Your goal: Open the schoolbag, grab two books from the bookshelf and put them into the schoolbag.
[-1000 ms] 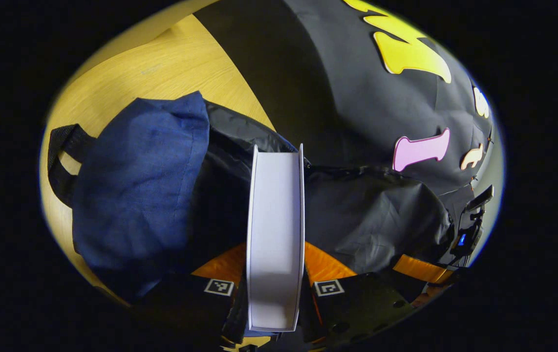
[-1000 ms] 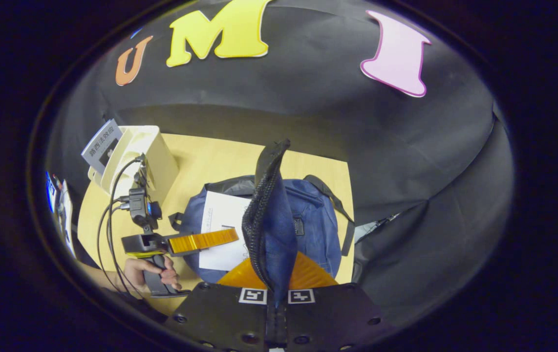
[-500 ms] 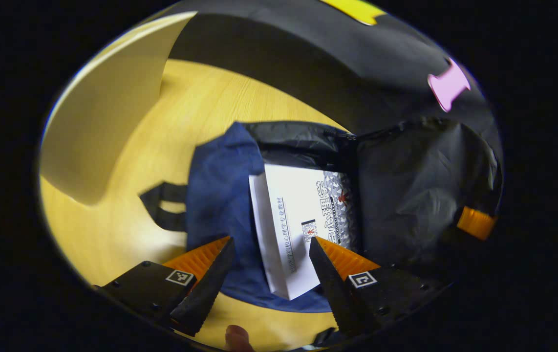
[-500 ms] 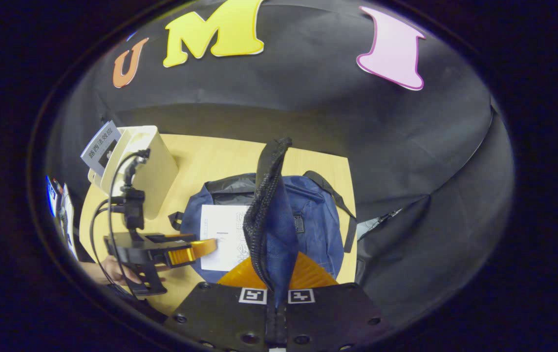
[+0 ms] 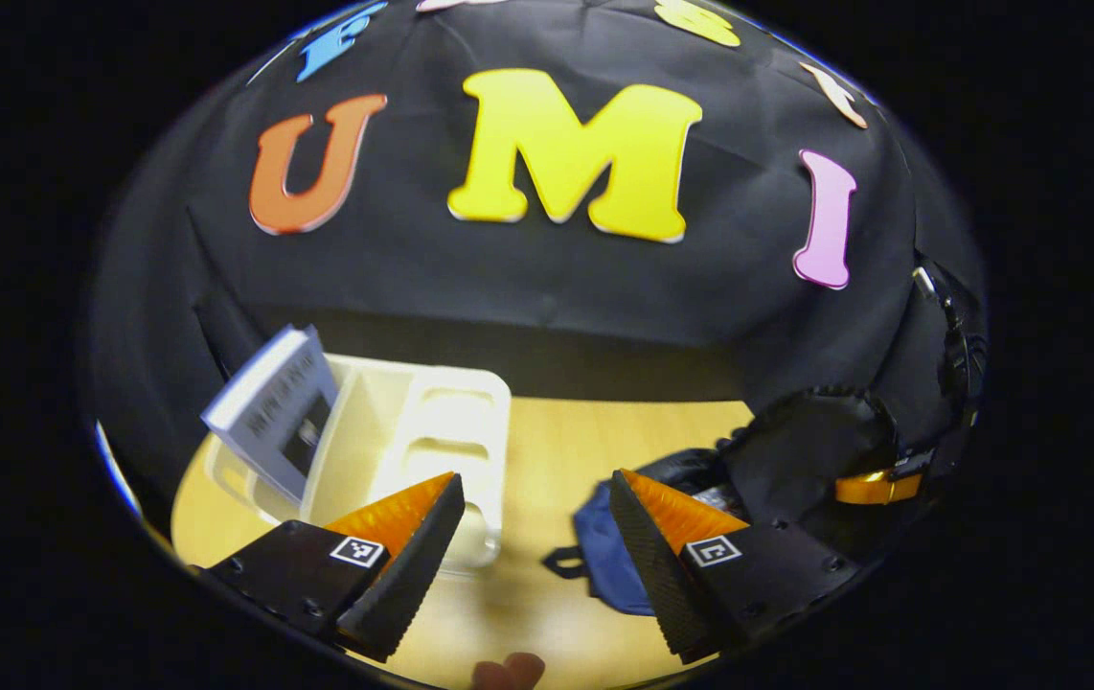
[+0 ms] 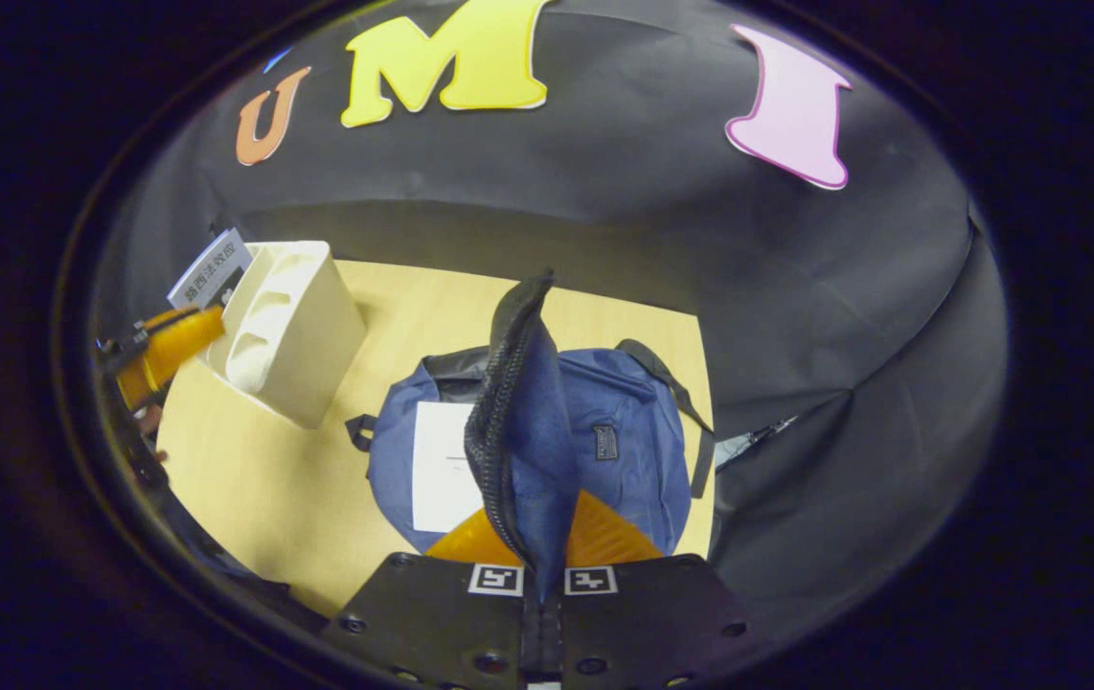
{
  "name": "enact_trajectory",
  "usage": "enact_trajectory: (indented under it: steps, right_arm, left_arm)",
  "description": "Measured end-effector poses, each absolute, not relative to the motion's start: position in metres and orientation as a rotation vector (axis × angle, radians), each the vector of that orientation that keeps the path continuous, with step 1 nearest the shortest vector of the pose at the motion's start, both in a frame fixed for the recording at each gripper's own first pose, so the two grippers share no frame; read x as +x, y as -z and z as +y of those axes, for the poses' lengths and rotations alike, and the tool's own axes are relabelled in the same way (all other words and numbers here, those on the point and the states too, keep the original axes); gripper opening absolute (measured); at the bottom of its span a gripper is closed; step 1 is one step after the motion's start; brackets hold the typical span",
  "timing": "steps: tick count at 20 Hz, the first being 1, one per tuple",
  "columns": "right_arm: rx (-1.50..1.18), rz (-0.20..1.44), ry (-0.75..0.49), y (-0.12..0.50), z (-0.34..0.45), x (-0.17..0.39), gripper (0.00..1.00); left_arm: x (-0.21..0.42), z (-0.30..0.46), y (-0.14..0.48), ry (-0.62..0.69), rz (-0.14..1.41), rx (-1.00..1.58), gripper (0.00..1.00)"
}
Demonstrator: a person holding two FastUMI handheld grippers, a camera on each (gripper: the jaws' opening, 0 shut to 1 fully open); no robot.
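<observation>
Between right gripper point(image 6: 543, 575) jaws: schoolbag flap point(image 6: 523, 422), pinched upright.

My left gripper view sits low, just above the counter point(image 5: 528, 460), and faces level toward the booth's back wall, with my own fingers point(image 5: 413, 546) at its bottom edge. The bookshelf point(image 5: 422, 441) is near, ahead to the left; the schoolbag point(image 5: 604, 537) lies at lower right. My right gripper view rides higher and tilts down, looking over the schoolbag point(image 6: 633, 431) from close above, its flap point(image 6: 523, 422) rising straight before the lens. Both views share the counter point(image 6: 250, 479), the bookshelf point(image 6: 288, 326), the leaning book point(image 6: 212, 273) point(image 5: 269, 407) and the schoolbag.
</observation>
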State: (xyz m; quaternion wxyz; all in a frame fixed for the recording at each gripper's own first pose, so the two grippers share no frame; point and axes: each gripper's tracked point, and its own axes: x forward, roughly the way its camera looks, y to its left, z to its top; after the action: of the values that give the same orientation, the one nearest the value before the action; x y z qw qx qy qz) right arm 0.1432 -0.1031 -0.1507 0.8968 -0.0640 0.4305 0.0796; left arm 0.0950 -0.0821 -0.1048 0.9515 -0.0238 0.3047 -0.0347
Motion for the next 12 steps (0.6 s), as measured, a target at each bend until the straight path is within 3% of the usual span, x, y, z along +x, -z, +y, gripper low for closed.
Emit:
enact_trajectory:
  steps: [7, 12]
  right_arm:
    - [-0.158, 0.895, -0.161, 0.150, -0.100, 0.141, 0.01]
    - [-0.162, 0.912, -0.145, 0.152, -0.103, 0.140, 0.01]
  left_arm:
    - [0.116, 0.049, 0.051, -0.015, 0.671, -0.010, 0.98]
    - [0.138, 0.107, 0.074, 0.011, 0.821, -0.064, 0.98]
